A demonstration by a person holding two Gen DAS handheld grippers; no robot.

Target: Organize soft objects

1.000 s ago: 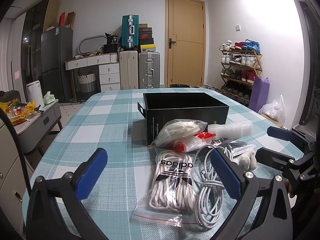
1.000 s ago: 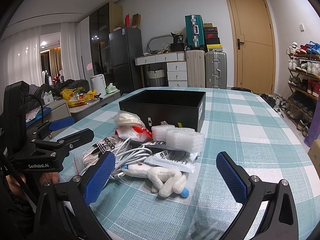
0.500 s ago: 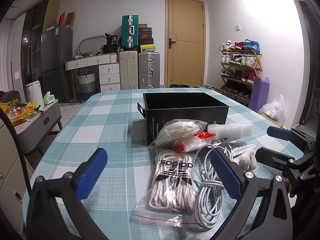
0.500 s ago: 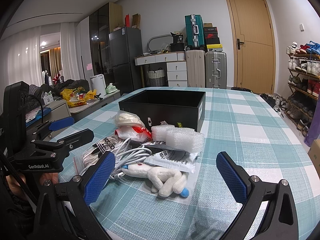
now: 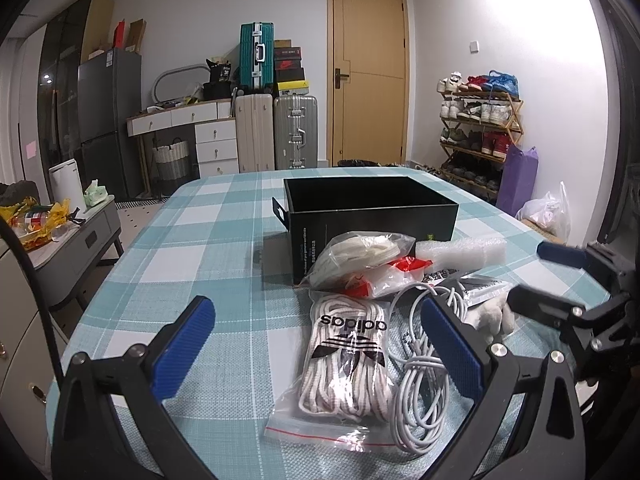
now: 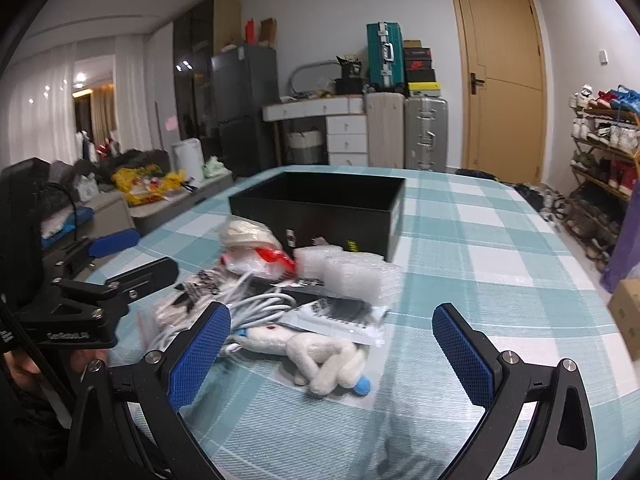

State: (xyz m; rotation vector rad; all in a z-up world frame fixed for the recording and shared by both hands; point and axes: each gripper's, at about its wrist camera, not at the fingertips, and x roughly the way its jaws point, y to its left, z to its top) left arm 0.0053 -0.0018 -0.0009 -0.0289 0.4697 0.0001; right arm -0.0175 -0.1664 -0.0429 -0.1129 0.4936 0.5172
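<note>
A pile of soft items lies on the checked tablecloth in front of an open black box [image 5: 370, 204] [image 6: 320, 204]. It holds a clear bag of white adidas laces [image 5: 346, 356], a coiled white cable [image 5: 424, 384] [image 6: 256, 306], a bag of cream cloth [image 5: 360, 254] [image 6: 246, 236], a red-and-white bag [image 6: 260, 260], bubble wrap [image 5: 460, 250] [image 6: 352, 274], a printed pouch [image 6: 340, 314] and a white plush toy [image 6: 320, 356]. My left gripper [image 5: 316, 344] is open above the laces. My right gripper [image 6: 332, 344] is open above the plush toy. Both are empty.
The table [image 5: 208, 232] stretches back to suitcases [image 5: 296, 132], drawers and a door [image 5: 366, 80]. A shoe rack [image 5: 480, 132] and a purple bag [image 5: 518, 180] stand on the right. A low grey cabinet [image 5: 76, 236] stands left of the table.
The right wrist view has shifted and blurred slightly, so the right gripper has moved a little forward and up. The left gripper and the items have not moved.
</note>
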